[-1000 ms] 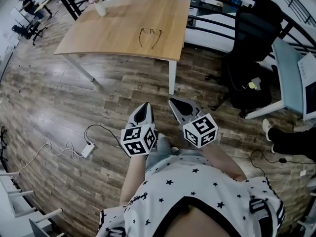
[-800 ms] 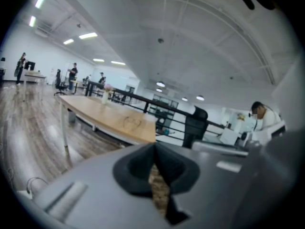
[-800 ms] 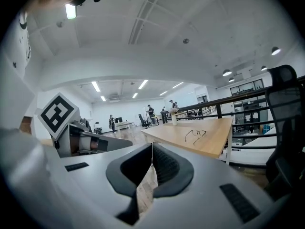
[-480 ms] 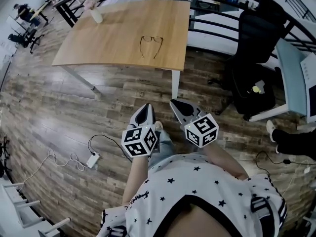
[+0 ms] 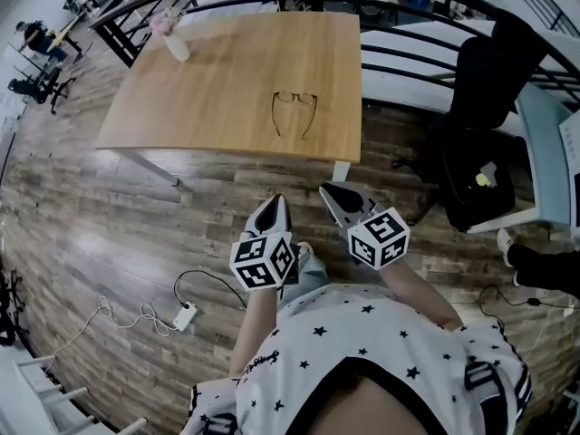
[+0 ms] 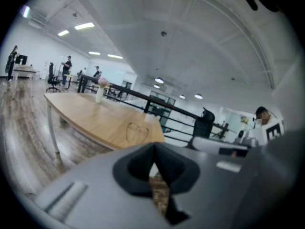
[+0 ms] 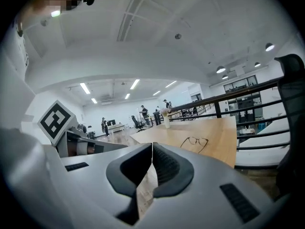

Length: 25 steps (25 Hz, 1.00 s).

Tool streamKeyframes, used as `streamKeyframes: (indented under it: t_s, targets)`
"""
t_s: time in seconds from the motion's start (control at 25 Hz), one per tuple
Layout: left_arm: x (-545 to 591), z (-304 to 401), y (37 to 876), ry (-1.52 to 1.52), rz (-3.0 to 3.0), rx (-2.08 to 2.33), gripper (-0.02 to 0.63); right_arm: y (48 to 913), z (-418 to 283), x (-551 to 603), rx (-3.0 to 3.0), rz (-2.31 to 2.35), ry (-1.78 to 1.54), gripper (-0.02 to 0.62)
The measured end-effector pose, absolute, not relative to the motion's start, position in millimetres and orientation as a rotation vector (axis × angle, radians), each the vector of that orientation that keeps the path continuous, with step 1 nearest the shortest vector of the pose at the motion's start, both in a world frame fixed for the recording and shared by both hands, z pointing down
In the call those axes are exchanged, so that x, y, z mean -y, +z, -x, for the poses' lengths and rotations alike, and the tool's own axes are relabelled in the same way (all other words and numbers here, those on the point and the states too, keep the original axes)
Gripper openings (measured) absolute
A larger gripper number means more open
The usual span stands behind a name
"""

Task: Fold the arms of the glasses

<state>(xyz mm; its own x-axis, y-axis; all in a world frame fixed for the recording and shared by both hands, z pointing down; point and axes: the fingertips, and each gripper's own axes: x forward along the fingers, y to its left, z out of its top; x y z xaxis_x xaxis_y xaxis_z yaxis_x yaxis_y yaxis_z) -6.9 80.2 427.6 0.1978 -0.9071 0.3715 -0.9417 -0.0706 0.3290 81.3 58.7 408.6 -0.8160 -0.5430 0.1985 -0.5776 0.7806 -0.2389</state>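
A pair of thin-framed glasses (image 5: 294, 110) lies with its arms unfolded on the wooden table (image 5: 208, 89), near the table's front right corner. They also show small in the left gripper view as the glasses (image 6: 137, 130) and in the right gripper view as the glasses (image 7: 195, 142). My left gripper (image 5: 276, 204) and right gripper (image 5: 330, 190) hover side by side over the floor, short of the table's front edge. Both are shut with nothing between the jaws.
A white vase with flowers (image 5: 174, 39) stands at the table's far left. A black railing (image 5: 408, 57) and a black office chair (image 5: 485, 89) lie to the right. A power strip with cable (image 5: 184, 315) lies on the wooden floor at lower left. People sit far back left.
Both grippers have come closer to the table along with the person; the table and glasses now sit lower and larger in the head view. The jaws stayed shut.
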Motion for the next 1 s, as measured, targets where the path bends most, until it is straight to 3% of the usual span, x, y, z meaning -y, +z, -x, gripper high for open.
streamKeyframes:
  t_s: [1.0]
  targets:
    - [63, 100, 448, 0.143, -2.05, 1.587, 0.008, 417, 4, 98, 2.77, -1.059, 0.357, 0.018]
